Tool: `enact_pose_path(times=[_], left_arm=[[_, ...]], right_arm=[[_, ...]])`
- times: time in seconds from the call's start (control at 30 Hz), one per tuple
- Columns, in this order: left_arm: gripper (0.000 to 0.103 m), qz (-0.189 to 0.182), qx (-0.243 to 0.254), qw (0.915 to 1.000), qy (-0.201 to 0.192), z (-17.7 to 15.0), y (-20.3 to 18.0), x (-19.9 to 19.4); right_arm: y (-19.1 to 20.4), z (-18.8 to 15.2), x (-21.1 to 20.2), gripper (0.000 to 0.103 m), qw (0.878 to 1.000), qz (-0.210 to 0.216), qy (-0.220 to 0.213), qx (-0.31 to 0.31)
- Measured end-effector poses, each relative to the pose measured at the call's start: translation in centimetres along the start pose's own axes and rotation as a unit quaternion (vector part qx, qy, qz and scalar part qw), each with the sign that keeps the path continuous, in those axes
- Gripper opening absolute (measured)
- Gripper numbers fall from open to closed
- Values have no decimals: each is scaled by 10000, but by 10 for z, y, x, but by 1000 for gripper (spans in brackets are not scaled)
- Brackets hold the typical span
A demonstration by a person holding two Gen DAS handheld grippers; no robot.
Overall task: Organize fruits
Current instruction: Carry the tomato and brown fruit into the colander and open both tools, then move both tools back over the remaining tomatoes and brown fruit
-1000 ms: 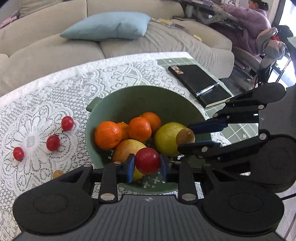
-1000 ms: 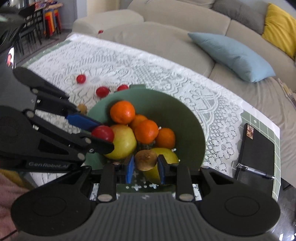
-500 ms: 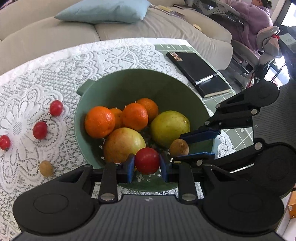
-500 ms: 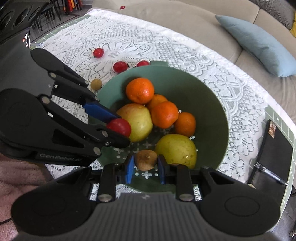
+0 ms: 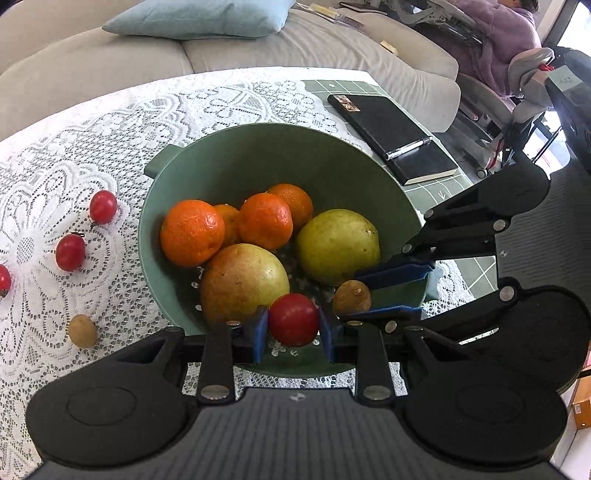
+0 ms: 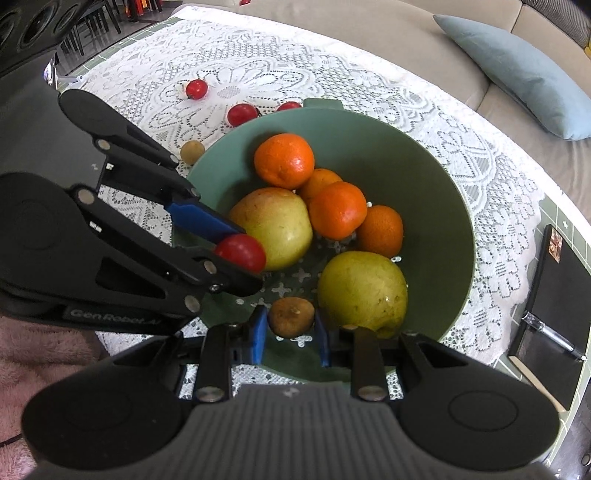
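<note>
Left gripper (image 5: 293, 334) is clamped on a red tomato (image 5: 293, 319), blue pads touching both sides, held over the near rim of the green bowl (image 5: 258, 147). From the right wrist view the same tomato (image 6: 241, 253) sits at the tip of the left gripper (image 6: 236, 254), just beside the nearer pear.

Right gripper (image 6: 290, 334) is pinching a small brown fruit (image 6: 291, 316), pads on both sides, over the bowl's near inner wall (image 6: 424, 177). In the left wrist view that brown fruit (image 5: 351, 297) shows between the right gripper's pads (image 5: 391, 271), just right of the tomato.

Inside the bowl: four oranges, the biggest (image 5: 192, 232) at the left, three more (image 5: 265, 220) bunched behind, touching each other. Two yellow-green pears, one (image 5: 243, 282) near the left gripper, one (image 5: 338, 245) to the bowl's right side. The pears are apart, perforated bowl bottom showing between them.

Outside the bowl, left of it on the lace cloth (image 5: 55, 177): three loose tomatoes (image 5: 70, 252) in a row, well apart from each other, and one more small brown fruit (image 5: 82, 330) nearer the camera, near the bowl's left edge.

Right of the bowl, a black notebook (image 5: 391, 133) with a pen (image 5: 408, 143) lies on green tiles. Behind the bowl, a beige sofa (image 5: 74, 74) with a blue cushion (image 5: 199, 18).
</note>
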State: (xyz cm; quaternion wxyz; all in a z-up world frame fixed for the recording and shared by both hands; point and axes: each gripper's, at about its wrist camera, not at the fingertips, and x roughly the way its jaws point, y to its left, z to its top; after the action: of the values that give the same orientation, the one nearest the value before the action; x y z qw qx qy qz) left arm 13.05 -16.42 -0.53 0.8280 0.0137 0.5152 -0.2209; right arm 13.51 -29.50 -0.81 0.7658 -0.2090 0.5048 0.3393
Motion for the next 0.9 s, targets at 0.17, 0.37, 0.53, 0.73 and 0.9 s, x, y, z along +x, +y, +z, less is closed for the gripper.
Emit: enact_pose_path(times=[0.17,0.37,0.53,0.73,0.9], left_arm=[[39,11,-40,10000,-46,-1,2,-2],[52,53,-105,9999,-114,-1,5,-8],[52,0,-185,9995,-237,-2,8,-18],[52,40,-297,9982,-514,-7,17,-38],[53,211,-348,9962,-771,-13,25,-57]], right_arm=[[3,1,-3,26,9999,-88,10,-48],[4,3,-10,42,9998,-206,-21,-75],[8,7,-18,46,9993,-347,-100,-136],[16,11,-31,48,9971,-621,-413,-136],[30,20,-37,48,9943,-794,-702,-153]])
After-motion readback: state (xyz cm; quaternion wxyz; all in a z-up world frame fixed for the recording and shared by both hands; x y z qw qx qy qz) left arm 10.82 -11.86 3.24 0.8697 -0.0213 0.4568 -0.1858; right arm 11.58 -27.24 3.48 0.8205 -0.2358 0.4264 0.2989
